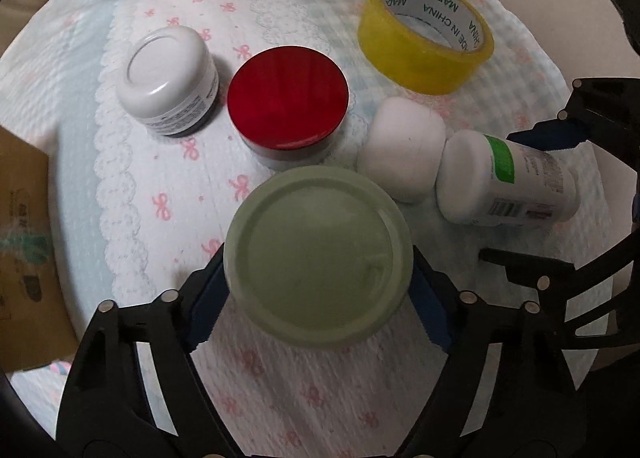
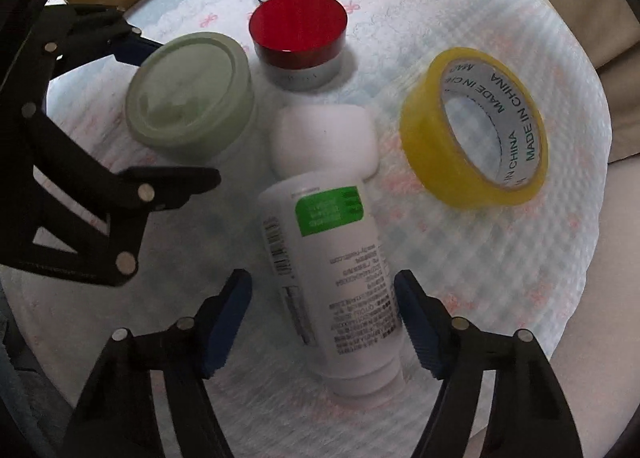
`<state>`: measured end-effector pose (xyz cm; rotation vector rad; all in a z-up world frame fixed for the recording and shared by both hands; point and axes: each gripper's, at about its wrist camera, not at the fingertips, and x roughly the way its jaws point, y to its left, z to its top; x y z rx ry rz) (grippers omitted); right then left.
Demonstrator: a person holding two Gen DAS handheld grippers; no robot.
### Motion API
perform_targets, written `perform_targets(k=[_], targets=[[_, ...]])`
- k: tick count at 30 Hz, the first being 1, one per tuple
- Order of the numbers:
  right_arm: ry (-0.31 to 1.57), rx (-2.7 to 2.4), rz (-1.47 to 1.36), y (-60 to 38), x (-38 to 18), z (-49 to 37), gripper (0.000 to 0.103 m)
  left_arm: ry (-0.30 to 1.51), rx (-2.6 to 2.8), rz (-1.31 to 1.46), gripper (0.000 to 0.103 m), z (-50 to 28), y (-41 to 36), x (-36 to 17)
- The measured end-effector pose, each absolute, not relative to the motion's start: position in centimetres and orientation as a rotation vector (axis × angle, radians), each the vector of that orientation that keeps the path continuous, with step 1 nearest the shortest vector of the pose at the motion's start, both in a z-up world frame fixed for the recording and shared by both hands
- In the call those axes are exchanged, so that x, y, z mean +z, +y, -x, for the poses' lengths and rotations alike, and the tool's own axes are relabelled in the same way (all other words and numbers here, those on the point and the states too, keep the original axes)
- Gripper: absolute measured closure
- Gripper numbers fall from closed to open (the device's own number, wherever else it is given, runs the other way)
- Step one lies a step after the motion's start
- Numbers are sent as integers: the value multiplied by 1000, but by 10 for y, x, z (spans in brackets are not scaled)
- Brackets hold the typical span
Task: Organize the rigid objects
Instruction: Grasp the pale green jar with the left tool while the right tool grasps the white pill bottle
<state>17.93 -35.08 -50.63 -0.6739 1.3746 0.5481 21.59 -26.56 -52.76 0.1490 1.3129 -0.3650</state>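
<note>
At lower centre, the left gripper (image 1: 318, 290) was clamped on the green jar (image 1: 318, 254); the right gripper (image 2: 322, 322) stood apart around the white bottle (image 2: 328, 278) and should close squarely.

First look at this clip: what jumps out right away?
A pale green jar sits between the left gripper's blue pads, which touch its sides. The right gripper straddles a white bottle lying on its side, with gaps at both pads. Behind them stand a red-lidded jar and a yellow tape roll.
</note>
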Motion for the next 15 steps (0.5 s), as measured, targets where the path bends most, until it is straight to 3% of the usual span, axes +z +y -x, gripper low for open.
perform_targets(k=[5, 15], targets=[[1385, 527, 651, -354, -509, -185, 46, 1305, -351, -184, 35, -223, -277, -532], [1422, 457, 561, -355, -509, -189, 50, 1305, -330, -151, 35, -222, -275, -523]])
